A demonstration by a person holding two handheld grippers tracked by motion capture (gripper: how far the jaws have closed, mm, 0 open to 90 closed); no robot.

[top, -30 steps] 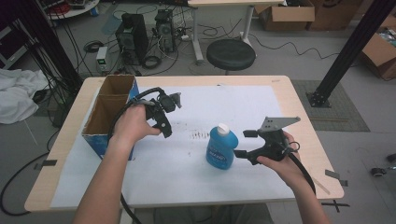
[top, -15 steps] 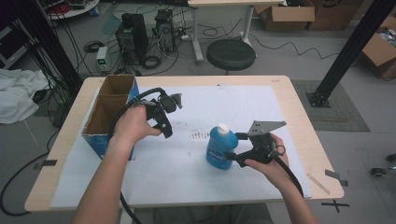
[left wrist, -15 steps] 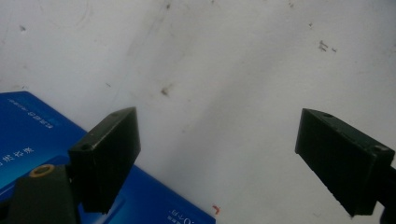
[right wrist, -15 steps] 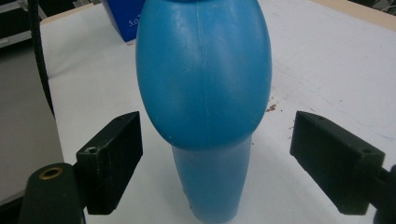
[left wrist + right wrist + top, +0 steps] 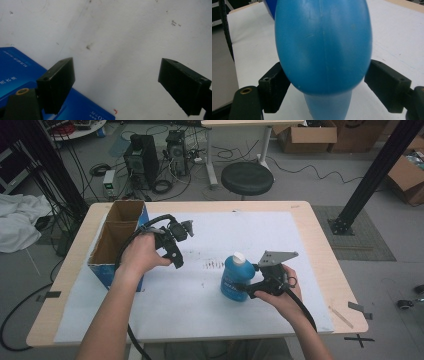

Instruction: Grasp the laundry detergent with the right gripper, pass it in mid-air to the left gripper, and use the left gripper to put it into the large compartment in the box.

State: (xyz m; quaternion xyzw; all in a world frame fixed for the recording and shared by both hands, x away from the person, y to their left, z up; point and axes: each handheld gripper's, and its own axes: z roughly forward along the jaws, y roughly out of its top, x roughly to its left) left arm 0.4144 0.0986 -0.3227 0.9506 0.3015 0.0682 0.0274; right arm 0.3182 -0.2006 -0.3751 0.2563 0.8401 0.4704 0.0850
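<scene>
Moved: my right gripper (image 5: 243,289) has been closing around the blue bottle (image 5: 236,279), pads not yet pressing.
Left gripper (image 5: 176,236): idling wide.
Handling: likely slippery plastic; I'm taking its lower body.

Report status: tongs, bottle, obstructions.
Right tongs just been closing around blue bottle, contact unclear. Left tongs open, empty, beside blue box. Bottle upright on table; nothing blocking.

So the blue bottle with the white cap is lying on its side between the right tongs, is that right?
Not quite. The blue bottle with the white cap stands upright on the white sheet, not on its side; the high view shows this. It does sit between the right tongs, whose jaws have just been closing around its body.
</scene>
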